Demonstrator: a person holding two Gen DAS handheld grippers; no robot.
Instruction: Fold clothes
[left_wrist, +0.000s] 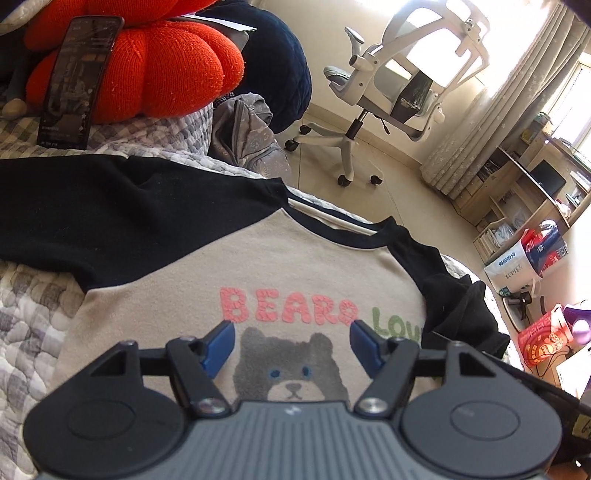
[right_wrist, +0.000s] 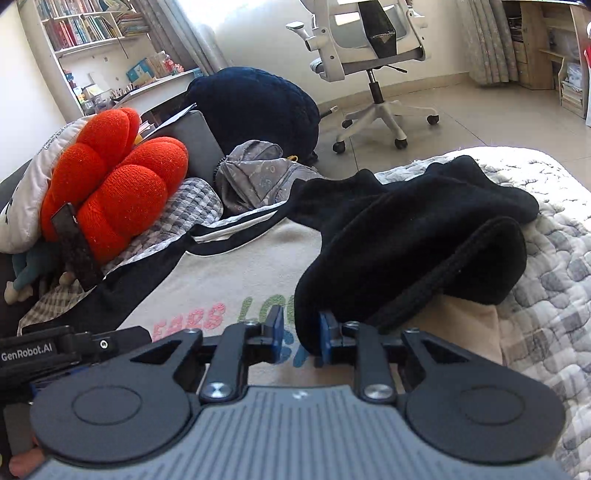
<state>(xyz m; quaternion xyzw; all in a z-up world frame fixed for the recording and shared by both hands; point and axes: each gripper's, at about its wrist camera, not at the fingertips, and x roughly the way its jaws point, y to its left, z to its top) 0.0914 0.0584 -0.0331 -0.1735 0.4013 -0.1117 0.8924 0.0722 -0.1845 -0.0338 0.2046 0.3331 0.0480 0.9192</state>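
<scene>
A cream shirt (left_wrist: 177, 280) with black sleeves, pink "BEARS" lettering and a grey bear print lies face up on the quilted bed. My left gripper (left_wrist: 291, 332) hovers open just above the bear print with nothing between its fingers. One black sleeve (left_wrist: 110, 206) lies spread out to the left. In the right wrist view the other black sleeve (right_wrist: 424, 240) is folded over onto the cream body (right_wrist: 229, 266). Its cuff end sits between the jaws of my right gripper (right_wrist: 301, 325), resting against the right pad, with a gap to the left pad.
An orange pumpkin cushion (left_wrist: 155, 70) with a dark phone (left_wrist: 74, 81) leaning on it sits at the bed's head. A grey backpack (left_wrist: 251, 129) and a navy cushion (right_wrist: 255, 107) stand beside the bed. A white office chair (left_wrist: 388, 92) is on the tiled floor.
</scene>
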